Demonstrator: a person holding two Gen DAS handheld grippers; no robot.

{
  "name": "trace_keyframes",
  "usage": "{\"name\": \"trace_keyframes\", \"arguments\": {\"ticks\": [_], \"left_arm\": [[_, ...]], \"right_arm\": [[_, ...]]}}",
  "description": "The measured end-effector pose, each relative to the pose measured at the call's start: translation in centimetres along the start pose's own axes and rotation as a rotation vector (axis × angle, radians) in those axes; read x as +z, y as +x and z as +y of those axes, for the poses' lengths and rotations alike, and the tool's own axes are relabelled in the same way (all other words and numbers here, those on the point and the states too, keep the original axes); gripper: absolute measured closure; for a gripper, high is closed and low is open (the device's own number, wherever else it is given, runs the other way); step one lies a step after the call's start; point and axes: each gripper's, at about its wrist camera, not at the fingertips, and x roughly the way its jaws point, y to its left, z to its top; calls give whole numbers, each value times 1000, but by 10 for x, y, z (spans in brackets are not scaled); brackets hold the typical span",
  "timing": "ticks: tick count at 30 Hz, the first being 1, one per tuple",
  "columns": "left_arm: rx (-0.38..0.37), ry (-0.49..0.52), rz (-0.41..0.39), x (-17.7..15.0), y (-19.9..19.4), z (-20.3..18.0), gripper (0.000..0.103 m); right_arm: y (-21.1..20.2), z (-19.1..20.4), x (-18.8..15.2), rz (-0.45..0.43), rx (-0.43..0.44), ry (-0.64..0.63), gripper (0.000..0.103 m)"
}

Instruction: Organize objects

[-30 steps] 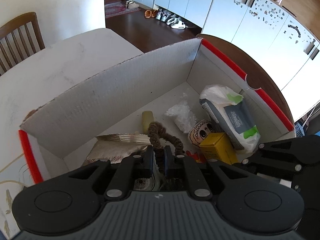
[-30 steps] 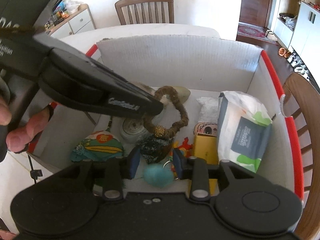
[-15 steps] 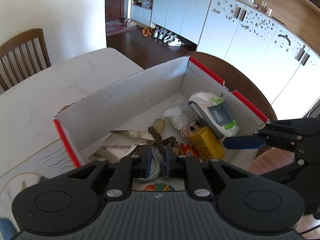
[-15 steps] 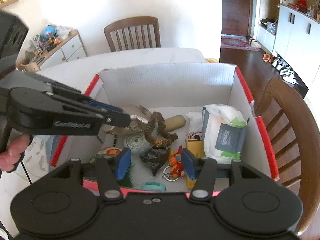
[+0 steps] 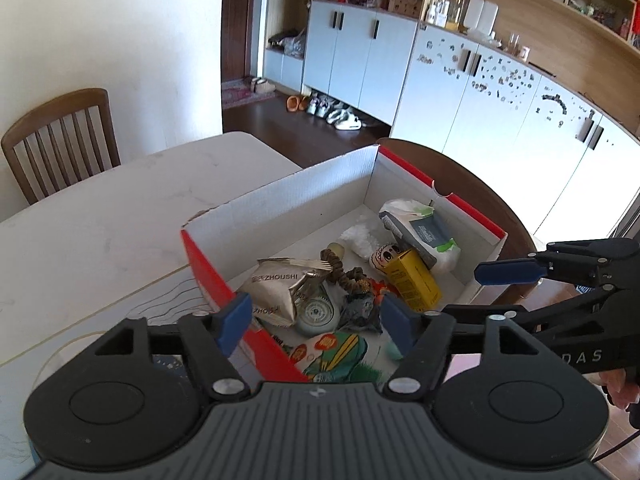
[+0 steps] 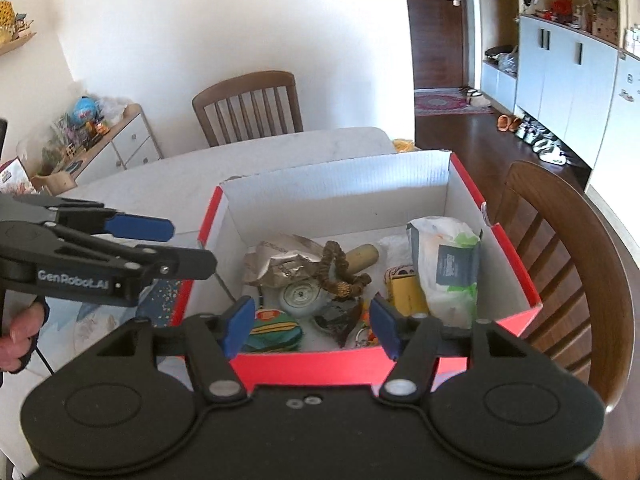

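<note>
A red and white cardboard box (image 5: pixel 280 208) (image 6: pixel 332 188) stands on the white table. Inside lie a brown scrunchie (image 5: pixel 340 270) (image 6: pixel 332 268), a foil snack bag (image 5: pixel 276 288), a wet wipes pack (image 5: pixel 420 232) (image 6: pixel 448 264), a yellow carton (image 5: pixel 412 280), a round white disc (image 5: pixel 318 312), a green cartoon pouch (image 5: pixel 332 356) and a dark crumpled piece (image 6: pixel 336 318). My left gripper (image 5: pixel 316 322) hangs above the box's near left corner, jaws opening, nothing between them. My right gripper (image 6: pixel 312 326) hovers over the near wall, jaws also opening and empty.
The white table (image 5: pixel 100 220) stretches left of the box. One wooden chair (image 6: pixel 560 260) stands close to the box's right side, another (image 6: pixel 248 108) at the table's far end. A hand (image 6: pixel 20 332) holds the left gripper. Cabinets line the far wall.
Both grippers rose and drew back from inside the box. The left one let go of the brown scrunchie, which now lies in the box. Both pairs of jaws spread apart.
</note>
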Motion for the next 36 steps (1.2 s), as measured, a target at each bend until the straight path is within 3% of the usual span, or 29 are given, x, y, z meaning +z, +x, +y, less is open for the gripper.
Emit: {"name": "trace_keyframes", "arguments": {"ticks": [7,10,16,22,36], "left_arm": [[-15,15,-36,-17,-26,7,15],[-32,16,-40,-24,-34,9,3],[-53,16,-50,-37,-47,13,0],[-41,44,-67,-48,-59,14,0],[-7,79,-109,-68,-82,20,0]], "right_arm": [[-14,19,-13,-31,-25,39,29],[-20,25,-17,-48,-29,59,25],[-30,39,-25,-75,-56,71,18],[-41,48,-34,-113,-75,99,4],[-59,70,-51,-181,-94,138,1]]}}
